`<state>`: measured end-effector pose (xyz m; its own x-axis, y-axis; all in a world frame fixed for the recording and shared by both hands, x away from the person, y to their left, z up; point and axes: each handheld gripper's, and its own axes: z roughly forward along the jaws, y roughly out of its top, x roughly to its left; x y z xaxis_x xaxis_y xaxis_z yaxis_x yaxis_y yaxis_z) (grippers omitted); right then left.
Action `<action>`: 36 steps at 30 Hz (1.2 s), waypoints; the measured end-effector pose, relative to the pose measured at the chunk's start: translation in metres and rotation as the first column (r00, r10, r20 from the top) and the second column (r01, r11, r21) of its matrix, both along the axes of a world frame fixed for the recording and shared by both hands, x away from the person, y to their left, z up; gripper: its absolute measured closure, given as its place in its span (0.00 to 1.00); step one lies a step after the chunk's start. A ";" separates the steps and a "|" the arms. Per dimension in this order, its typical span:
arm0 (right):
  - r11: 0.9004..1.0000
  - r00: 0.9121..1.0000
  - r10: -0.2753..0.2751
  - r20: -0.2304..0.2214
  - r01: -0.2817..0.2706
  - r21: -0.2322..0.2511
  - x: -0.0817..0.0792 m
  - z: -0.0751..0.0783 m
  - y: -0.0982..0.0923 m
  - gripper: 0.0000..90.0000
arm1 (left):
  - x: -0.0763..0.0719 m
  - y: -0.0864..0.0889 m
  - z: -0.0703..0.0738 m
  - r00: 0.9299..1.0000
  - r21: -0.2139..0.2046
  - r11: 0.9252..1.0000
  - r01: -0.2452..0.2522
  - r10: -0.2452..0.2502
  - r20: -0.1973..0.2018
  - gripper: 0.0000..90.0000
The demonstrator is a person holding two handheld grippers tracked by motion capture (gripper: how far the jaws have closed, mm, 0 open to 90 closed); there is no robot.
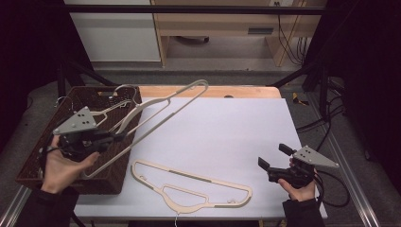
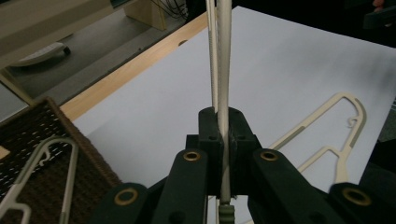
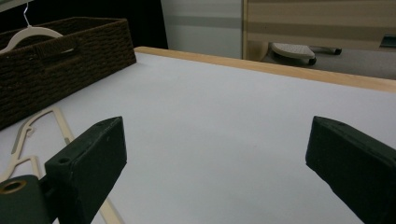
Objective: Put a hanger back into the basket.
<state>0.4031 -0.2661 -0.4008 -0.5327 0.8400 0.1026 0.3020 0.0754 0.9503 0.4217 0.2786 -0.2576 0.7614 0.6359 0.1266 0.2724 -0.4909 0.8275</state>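
My left gripper (image 1: 115, 136) is shut on the thin bar of a cream clothes hanger (image 1: 170, 117), held up at a slant over the basket's right edge and the table. In the left gripper view the bar (image 2: 224, 70) runs straight up between the closed jaws of the left gripper (image 2: 223, 135). A second cream hanger (image 1: 189, 187) lies flat on the white tabletop near the front; it also shows as the flat hanger (image 2: 308, 120) and the flat hanger (image 3: 63, 123). My right gripper (image 1: 272, 157) rests low at the front right, jaws wide open and empty, as in its own view (image 3: 215, 154).
A dark wicker basket (image 1: 33, 161) stands at the table's left, with more hangers (image 1: 118, 106) inside; it also shows as the basket (image 3: 70, 56). The white tabletop (image 1: 227, 127) has a wooden strip (image 1: 213, 91) along its far edge. Black frame bars and cables flank the table.
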 end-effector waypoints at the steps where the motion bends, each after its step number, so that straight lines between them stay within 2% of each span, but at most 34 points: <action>1: 1.000 1.000 0.001 -0.001 -0.001 -0.001 0.000 0.000 0.000 0.06 | 0.002 0.005 0.002 1.000 0.003 1.000 -0.012 0.012 -0.002 0.97; 5: 1.000 1.000 0.003 -0.003 -0.003 -0.008 0.001 -0.001 0.002 0.05 | 0.014 0.025 0.006 0.998 -0.001 0.998 -0.055 0.055 -0.011 0.97; 10: 1.000 1.000 0.003 -0.004 -0.003 -0.008 0.001 -0.001 0.002 0.05 | 0.030 0.055 0.008 0.996 -0.009 0.996 -0.087 0.087 -0.009 0.97; 13: 1.000 1.000 0.004 -0.007 -0.004 -0.007 0.001 -0.001 0.003 0.06 | 0.039 0.072 0.006 0.993 0.004 0.993 -0.118 0.118 -0.005 0.97; 17: 1.000 1.000 0.000 -0.006 0.000 -0.012 0.002 -0.001 0.002 0.05 | 0.047 0.092 -0.002 0.988 0.015 0.988 -0.154 0.154 -0.031 0.97; 22: 1.000 1.000 0.000 -0.006 0.000 -0.009 0.002 -0.001 0.002 0.05 | 0.054 0.112 -0.015 0.983 0.019 0.985 -0.171 0.172 -0.056 0.97; 27: 1.000 1.000 0.001 -0.013 -0.001 -0.014 0.002 -0.001 0.003 0.05 | 0.058 0.130 -0.028 0.977 0.015 0.980 -0.197 0.198 -0.085 0.97; 31: 1.000 1.000 0.001 -0.013 -0.002 -0.015 0.002 -0.002 0.003 0.05 | 0.060 0.143 -0.035 0.972 0.018 0.977 -0.214 0.214 -0.094 0.97; 36: 1.000 1.000 0.000 -0.005 -0.001 -0.012 0.001 -0.001 0.002 0.04 | 0.059 0.158 -0.044 0.965 0.001 0.970 -0.244 0.243 -0.100 0.97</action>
